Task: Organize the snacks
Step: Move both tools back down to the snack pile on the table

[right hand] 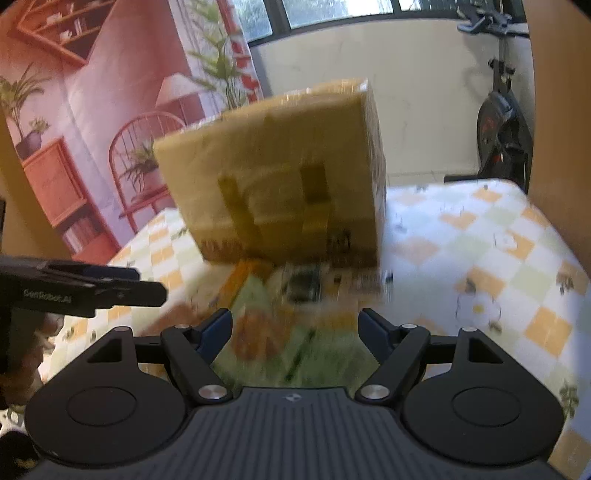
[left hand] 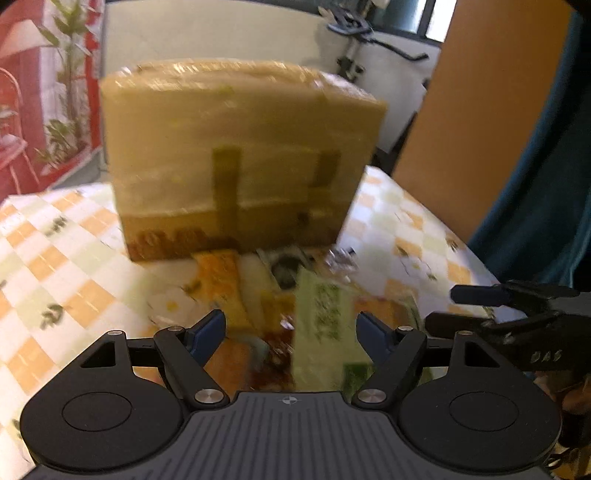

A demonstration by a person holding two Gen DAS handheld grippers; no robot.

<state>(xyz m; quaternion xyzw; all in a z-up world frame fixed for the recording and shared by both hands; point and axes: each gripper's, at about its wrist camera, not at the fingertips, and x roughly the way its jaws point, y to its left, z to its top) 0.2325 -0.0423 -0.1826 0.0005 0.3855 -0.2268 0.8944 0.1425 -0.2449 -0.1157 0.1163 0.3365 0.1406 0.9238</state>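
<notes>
Left tongs (left hand: 290,326): jaws wide, holding nothing.
Right tongs (right hand: 295,325): gaping, holding nothing.
Snacks (left hand: 288,317): blurred packets against the box (left hand: 240,162).
Room: bare tablecloth (right hand: 480,236) either side.

Daylight comes from the windows (right hand: 332,14) at 12 o'clock, leaving both views fairly bright but washed. Motion blur smears the cardboard box (left hand: 240,158) and the snack packets (left hand: 314,314) beneath it (print unreadable). Glare streaks the box's taped top. Fisheye bending curves the table (right hand: 498,258) edges; corners vignette black.
</notes>
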